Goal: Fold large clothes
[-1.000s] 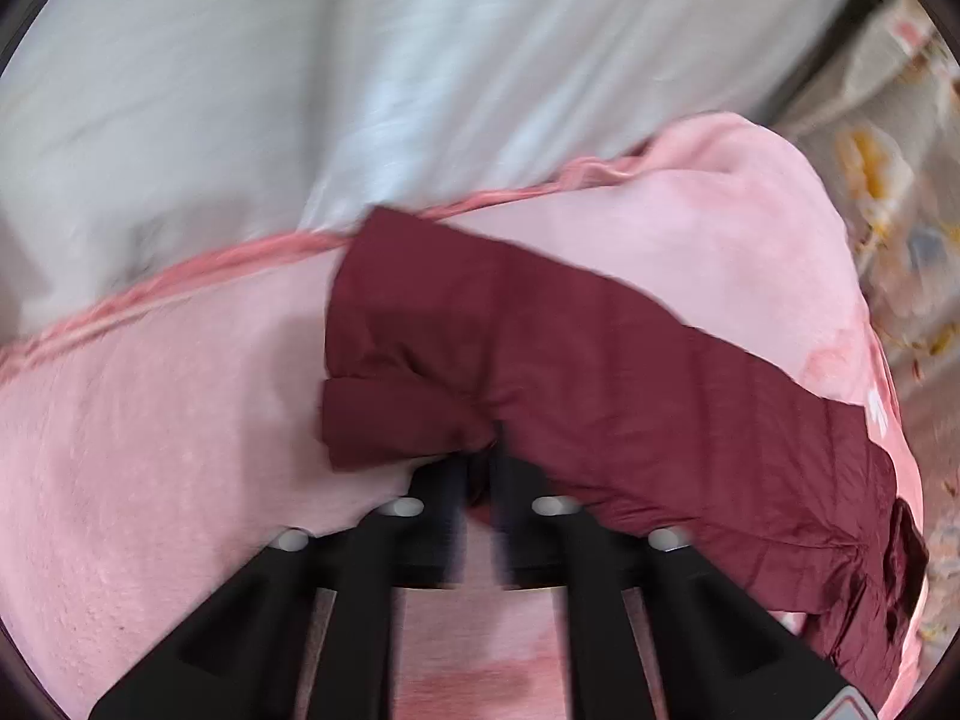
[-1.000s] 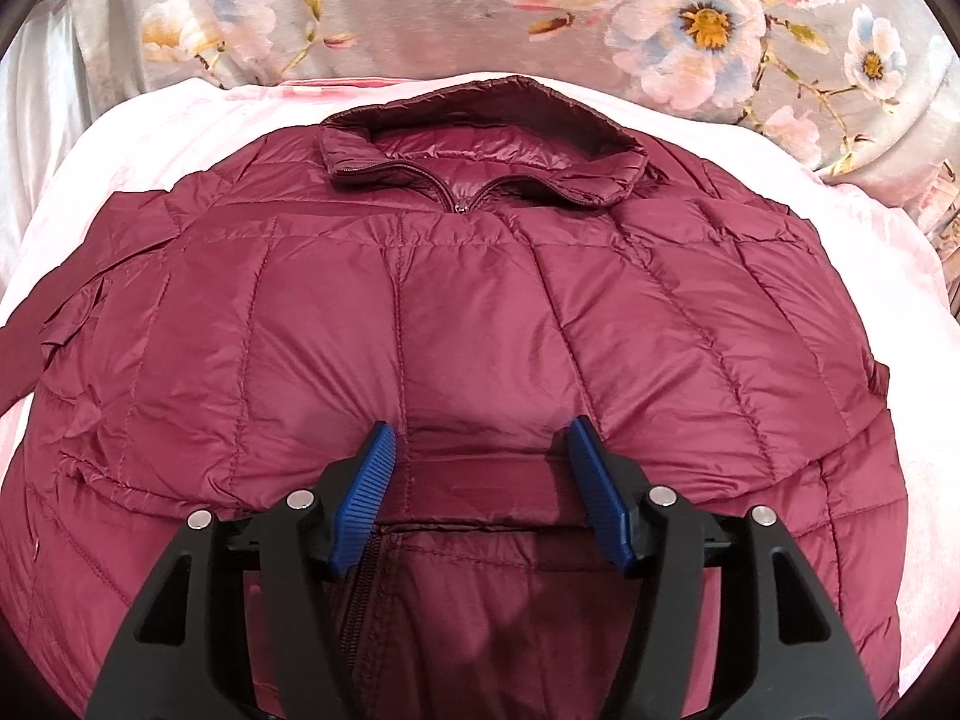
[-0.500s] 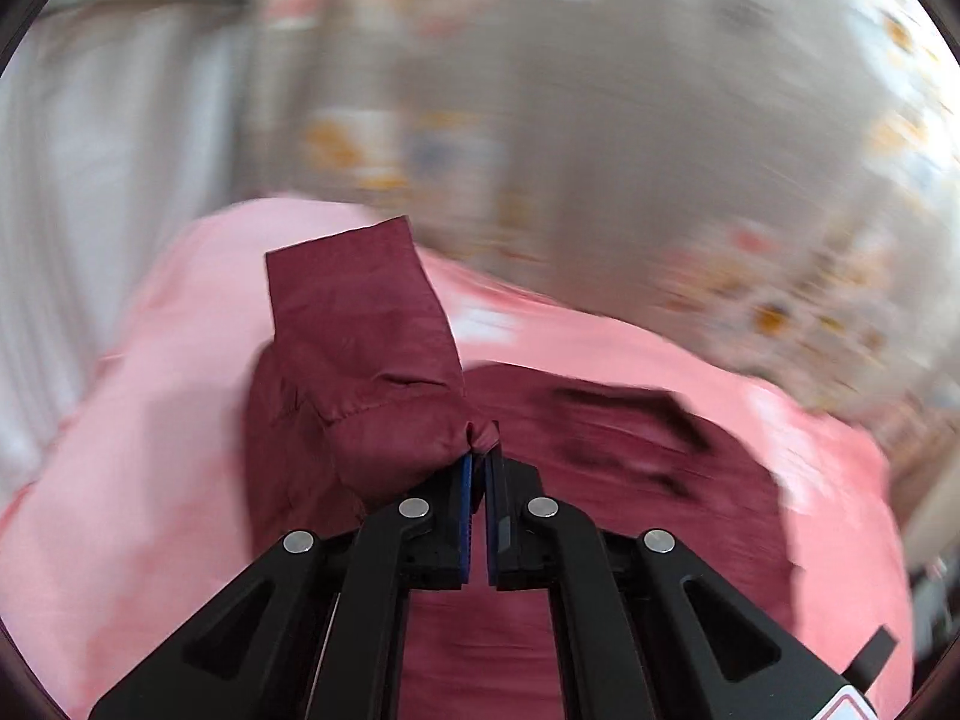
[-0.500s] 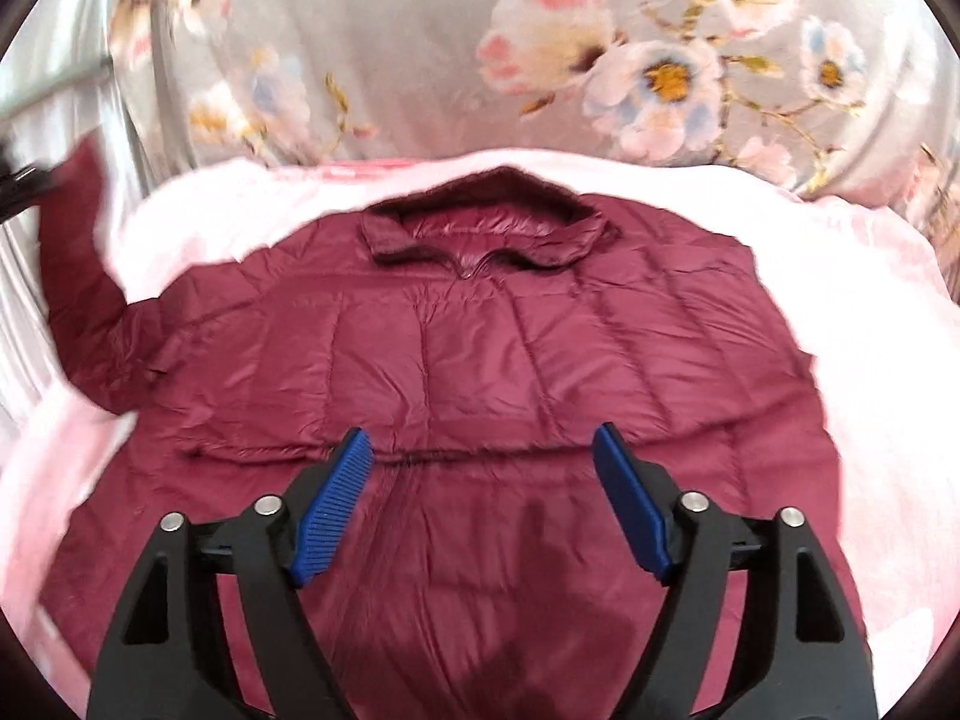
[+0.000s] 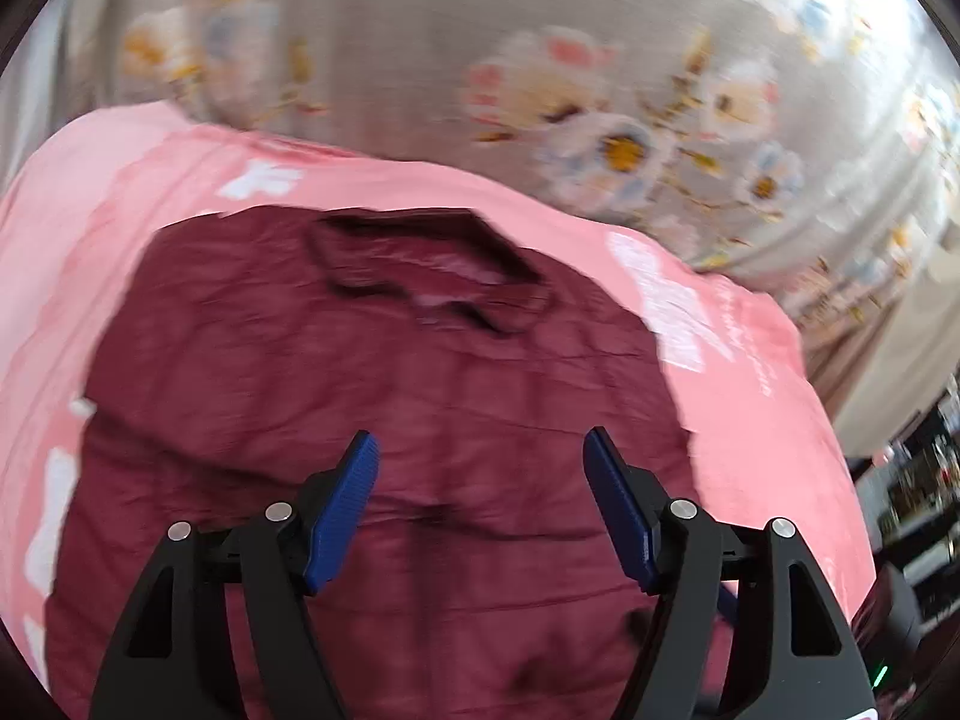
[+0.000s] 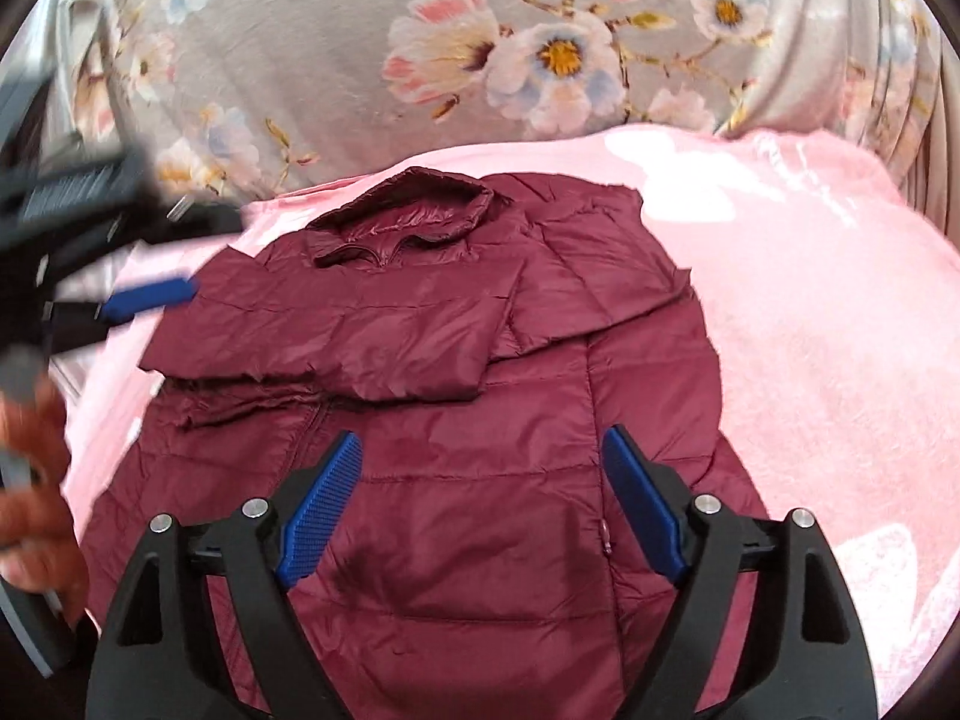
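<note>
Right wrist view shows a dark red puffy jacket [image 6: 456, 480] lying flat on a pink blanket [image 6: 810, 360], with a flowery cloth [image 6: 360, 60] hanging behind. The right gripper [image 6: 480, 504] hangs above the lower part of the jacket; its jaws are wide and opening, with nothing between them. The left gripper [image 6: 150, 294] shows at the left edge near the jacket's shoulder, with a hand [image 6: 36, 480] below it. In the left wrist view, the left gripper [image 5: 480, 510] also has wide, opening jaws and holds nothing. Both sleeves look folded over the chest. The sleeves could slide back off, because the puffy cloth is slippery and springy. If a gripper grabs only the top layer at the hem, the fold could come out crooked. A fast pull could bunch up the blanket too. The jacket's collar [image 6: 408, 216] points away from the camera, toward the flowery cloth, and its hem is near the grippers. Its long side runs from near to far.
</note>
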{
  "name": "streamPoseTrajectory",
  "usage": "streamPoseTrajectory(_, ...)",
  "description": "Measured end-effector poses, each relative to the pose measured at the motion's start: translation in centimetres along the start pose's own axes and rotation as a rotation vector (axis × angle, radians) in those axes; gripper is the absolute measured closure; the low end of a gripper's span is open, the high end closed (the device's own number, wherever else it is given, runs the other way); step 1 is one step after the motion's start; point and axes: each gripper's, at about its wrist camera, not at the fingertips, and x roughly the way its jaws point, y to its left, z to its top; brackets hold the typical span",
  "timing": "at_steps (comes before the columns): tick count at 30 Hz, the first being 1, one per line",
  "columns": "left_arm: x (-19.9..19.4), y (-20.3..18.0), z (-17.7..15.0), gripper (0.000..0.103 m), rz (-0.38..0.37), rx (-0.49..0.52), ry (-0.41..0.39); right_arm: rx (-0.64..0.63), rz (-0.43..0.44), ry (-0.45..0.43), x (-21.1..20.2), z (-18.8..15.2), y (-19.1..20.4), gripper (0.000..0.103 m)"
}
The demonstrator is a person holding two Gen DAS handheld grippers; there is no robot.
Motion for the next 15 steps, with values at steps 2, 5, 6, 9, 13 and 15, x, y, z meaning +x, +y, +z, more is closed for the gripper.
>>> streamPoseTrajectory(2,-0.7,3.6,0.6,0.035,0.035,-0.072,-0.002,0.03,0.027,0.018,0.8,0.7,-0.4,0.023)
streamPoseTrajectory(5,-0.7,8.2,1.2,0.035,0.078,-0.176,0.006,0.071,0.058,0.047,2.1,1.8,-0.4,0.023)
streamPoseTrajectory(6,-0.7,10.4,1.3,0.035,0.099,-0.226,0.015,0.088,0.073,0.057,2.7,2.4,-0.4,0.023)
streamPoseTrajectory(9,-0.7,15.3,1.3,0.035,0.136,-0.342,0.028,0.099,0.067,0.071,4.4,3.5,0.0,0.023)
streamPoseTrajectory(13,-1.1,19.7,0.7,0.035,0.174,-0.44,0.026,0.104,0.043,0.121,7.3,4.3,0.5,0.027)
streamPoseTrajectory(15,-1.0,21.1,0.4,0.035,0.171,-0.483,0.033,0.107,0.019,0.155,8.7,4.3,0.6,0.035)
